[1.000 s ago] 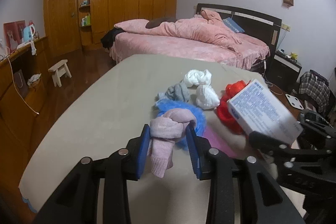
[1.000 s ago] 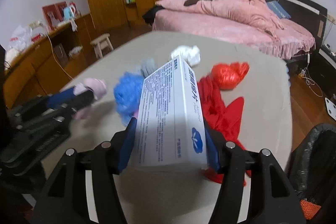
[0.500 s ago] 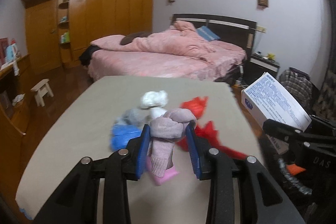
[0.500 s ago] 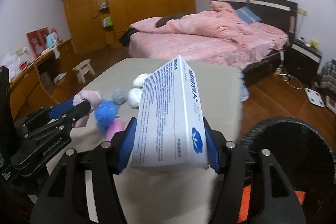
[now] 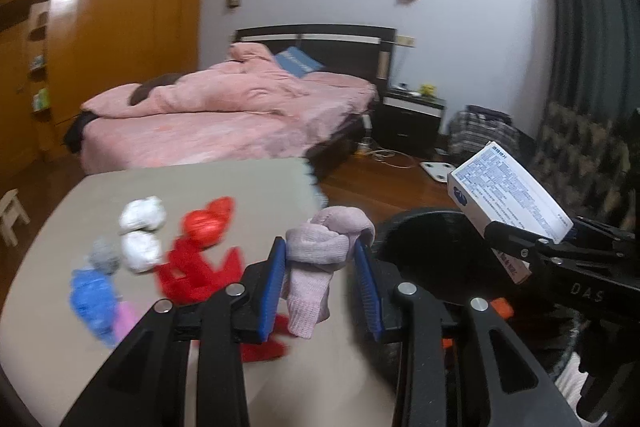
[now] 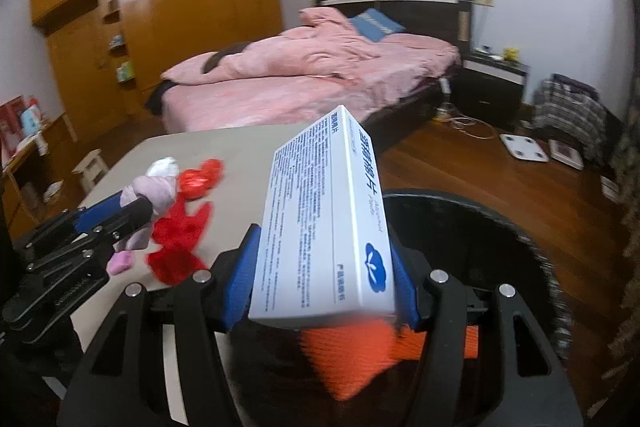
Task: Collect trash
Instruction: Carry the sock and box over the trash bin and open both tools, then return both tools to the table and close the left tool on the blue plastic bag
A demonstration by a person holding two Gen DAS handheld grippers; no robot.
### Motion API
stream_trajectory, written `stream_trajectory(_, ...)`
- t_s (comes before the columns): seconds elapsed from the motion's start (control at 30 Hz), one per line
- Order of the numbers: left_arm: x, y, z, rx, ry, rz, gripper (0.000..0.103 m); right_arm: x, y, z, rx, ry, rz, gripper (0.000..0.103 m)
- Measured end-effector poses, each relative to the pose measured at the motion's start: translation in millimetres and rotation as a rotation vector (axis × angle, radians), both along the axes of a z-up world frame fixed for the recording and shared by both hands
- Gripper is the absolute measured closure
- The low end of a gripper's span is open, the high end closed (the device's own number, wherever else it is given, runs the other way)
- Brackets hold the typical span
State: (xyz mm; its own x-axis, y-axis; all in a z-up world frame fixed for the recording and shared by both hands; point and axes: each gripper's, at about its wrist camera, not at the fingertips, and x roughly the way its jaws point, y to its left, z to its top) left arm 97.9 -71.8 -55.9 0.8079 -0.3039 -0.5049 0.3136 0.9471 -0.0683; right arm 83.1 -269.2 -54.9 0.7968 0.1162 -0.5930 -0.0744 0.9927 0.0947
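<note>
Left gripper (image 5: pixel 320 281): your blue pads are clamped on a knotted pink sock (image 5: pixel 322 259); its cuff hangs below the pads, over the bench (image 5: pixel 224 187) edge.
Right gripper (image 6: pixel 322 277): your pads are closed on a white printed box (image 6: pixel 326 227), held tilted above the black bin (image 6: pixel 500 247).
Bin contents: orange mesh item (image 6: pixel 356 359) visible under the box.
Bench, remaining trash: red plastic bag (image 5: pixel 196 255), two white wads (image 5: pixel 142 231), grey wad (image 5: pixel 105 261), blue crumpled item (image 5: pixel 92 297), pink piece (image 5: pixel 125 319), all left of your left gripper.
Background: pink bed (image 5: pixel 224 119), wooden wardrobe (image 5: pixel 100 47).
Focus: bench items blurred.
</note>
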Motion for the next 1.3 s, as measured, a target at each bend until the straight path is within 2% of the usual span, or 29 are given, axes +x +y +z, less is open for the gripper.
stream_trajectory(0.3, 7, -74, -2, -0.032, 0.007, -0.174, 0.067, -16, -58, -10, -0.010, 0.006, -0.138, 0.045)
stream_trajectory(0.4, 11, -88, -4, -0.040, 0.016, -0.220, 0.060, -21, -71, -12, -0.023, 0.001, -0.177, 0.044)
stream_trajectory(0.47, 12, -89, -6, -0.049, 0.020, -0.239, 0.043, -25, -79, -12, -0.024, -0.006, -0.201, 0.037)
stream_trajectory(0.53, 13, -88, -7, -0.055, 0.020, -0.245, 0.038, -29, -85, -13, -0.029, -0.020, -0.230, 0.025)
stream_trajectory(0.6, 13, -84, -6, -0.054, 0.020, -0.241, 0.036, -30, -88, -12, -0.033, -0.030, -0.244, 0.020)
stream_trajectory(0.63, 13, -80, -5, -0.052, 0.018, -0.230, 0.034, -30, -88, -12, -0.032, -0.032, -0.247, 0.013)
stream_trajectory(0.77, 12, -54, -4, -0.032, -0.009, -0.162, 0.023, -33, -81, -8, -0.036, -0.056, -0.252, 0.005)
stream_trajectory(0.97, 6, 2, -2, 0.013, -0.045, -0.031, 0.016, -26, -47, -4, -0.055, -0.072, -0.197, 0.005)
stream_trajectory(1.3, 0, 97, -14, 0.077, -0.031, 0.202, 0.015, 15, 58, -6, 0.011, -0.072, 0.026, 0.005)
